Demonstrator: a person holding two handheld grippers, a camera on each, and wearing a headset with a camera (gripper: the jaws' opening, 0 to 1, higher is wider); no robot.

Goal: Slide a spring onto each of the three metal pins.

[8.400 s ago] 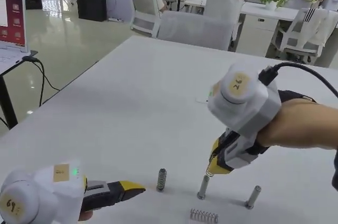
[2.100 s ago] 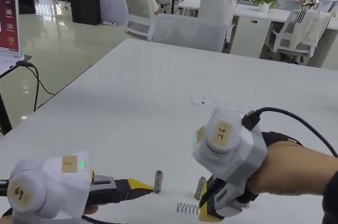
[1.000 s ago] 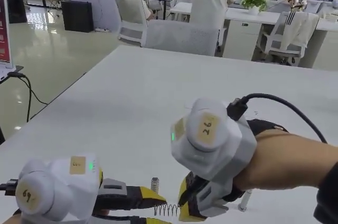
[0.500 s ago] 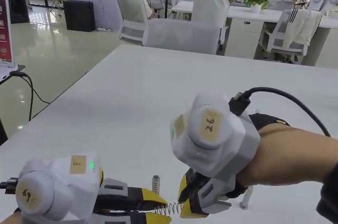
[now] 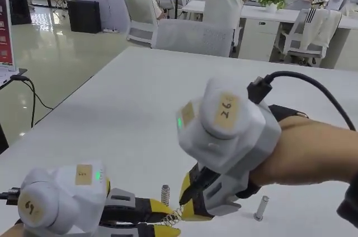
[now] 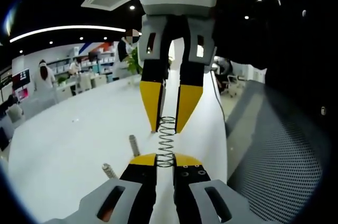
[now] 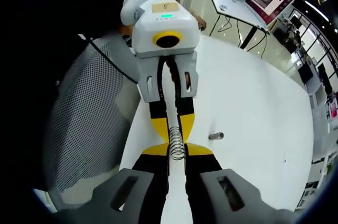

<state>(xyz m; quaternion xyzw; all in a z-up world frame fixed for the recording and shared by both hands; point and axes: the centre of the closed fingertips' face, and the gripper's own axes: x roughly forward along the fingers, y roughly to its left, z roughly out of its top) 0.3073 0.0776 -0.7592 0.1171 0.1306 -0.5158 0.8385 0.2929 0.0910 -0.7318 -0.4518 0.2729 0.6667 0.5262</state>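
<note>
Spring (image 6: 166,142) bridges left gripper (image 6: 165,160) and right gripper (image 7: 177,152), clamped by both.

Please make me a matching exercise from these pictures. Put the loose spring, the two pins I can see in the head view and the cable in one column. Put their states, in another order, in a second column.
Things:
1. loose spring
2. left pin
3. right pin
4. cable

States:
a. stands bare on the table
b. black, runs from the right gripper
c. gripped at one end by the right gripper and at the other by the left gripper
d. already wears a spring

Pairs: 1-c; 2-d; 3-a; 4-b
</note>
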